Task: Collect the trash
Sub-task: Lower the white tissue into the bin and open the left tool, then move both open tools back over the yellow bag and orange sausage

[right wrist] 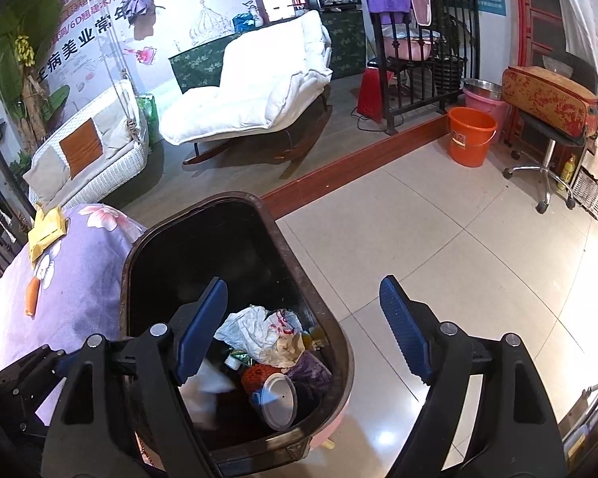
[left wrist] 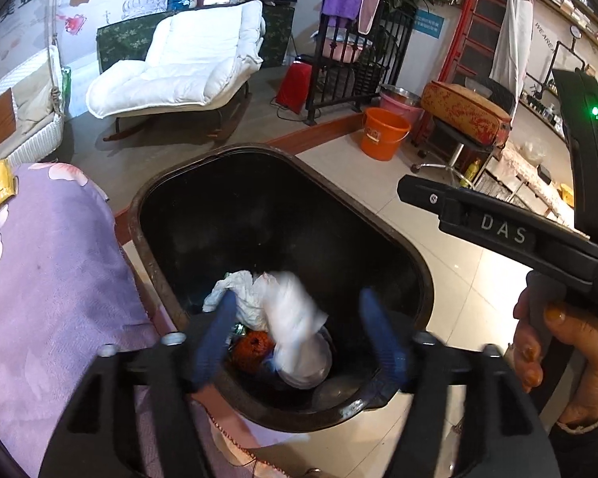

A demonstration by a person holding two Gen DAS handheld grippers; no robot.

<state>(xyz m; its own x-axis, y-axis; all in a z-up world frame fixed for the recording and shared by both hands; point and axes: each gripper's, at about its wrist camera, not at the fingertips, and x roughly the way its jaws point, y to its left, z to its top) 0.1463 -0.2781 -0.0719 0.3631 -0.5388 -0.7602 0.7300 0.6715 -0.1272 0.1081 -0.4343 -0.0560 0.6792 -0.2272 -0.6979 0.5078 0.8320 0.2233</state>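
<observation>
Both grippers stand wide open and hold nothing above the dark trash bin (left wrist: 378, 215). A blurred white tissue (left wrist: 295, 318) is between the left gripper (left wrist: 299, 338) fingers, untouched, over the trash inside. The right gripper (right wrist: 303, 330) is empty

Left gripper (left wrist: 299, 334) over the bin (left wrist: 171, 302), jaws spread wide, blue fingers (left wrist: 215, 342) clear of everything. White tissue (left wrist: 295, 314) blurred between them, touching neither pad, above the trash inside: crumpled paper (left wrist: 239, 290), orange netting (left wrist: 253, 352), a round lid (left wrist: 315, 366). Bin dark, rounded-rectangular, on pale tile, pressed against a purple floral cloth (left wrist: 59, 263) at left. Right gripper (left wrist: 498, 231) at upper right, marked DAS, held by a hand (left wrist: 546, 342) at the frame edge; jaw state not readable here. Orange bucket (left wrist: 382, 133) and white recliner (left wrist: 187, 67) well behind.
</observation>
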